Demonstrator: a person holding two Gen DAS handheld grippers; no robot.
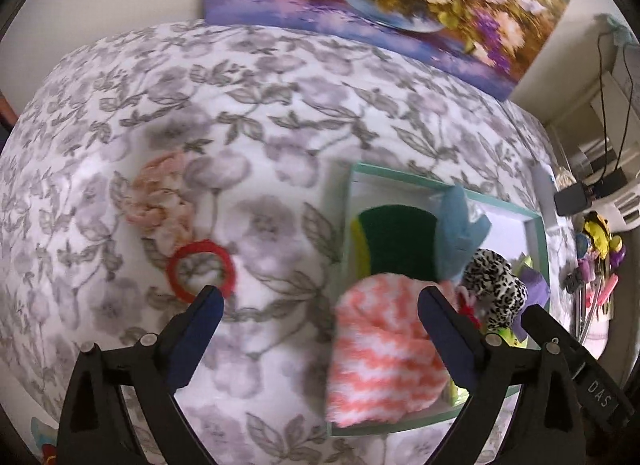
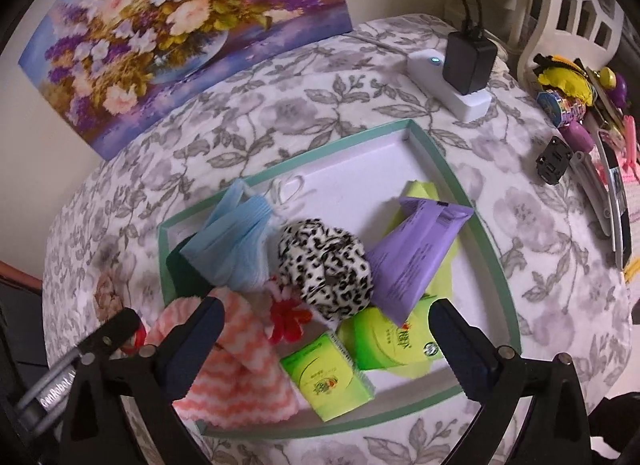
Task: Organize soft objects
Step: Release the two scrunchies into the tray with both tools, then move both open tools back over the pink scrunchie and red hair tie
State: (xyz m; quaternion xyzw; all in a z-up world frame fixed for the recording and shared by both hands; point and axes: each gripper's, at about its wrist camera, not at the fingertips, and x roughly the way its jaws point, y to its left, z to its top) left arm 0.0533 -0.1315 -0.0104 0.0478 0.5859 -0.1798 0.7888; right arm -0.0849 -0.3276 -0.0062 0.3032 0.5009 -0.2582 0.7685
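With both your left gripper and right gripper jaws apart and empty, lower the left squarely over the red ring lying on the table, beside the tray.

Floral bedspread under tray, scrunchies

Counted so far: two scrunchies, one red hair tie, two green packs, one purple pouch.
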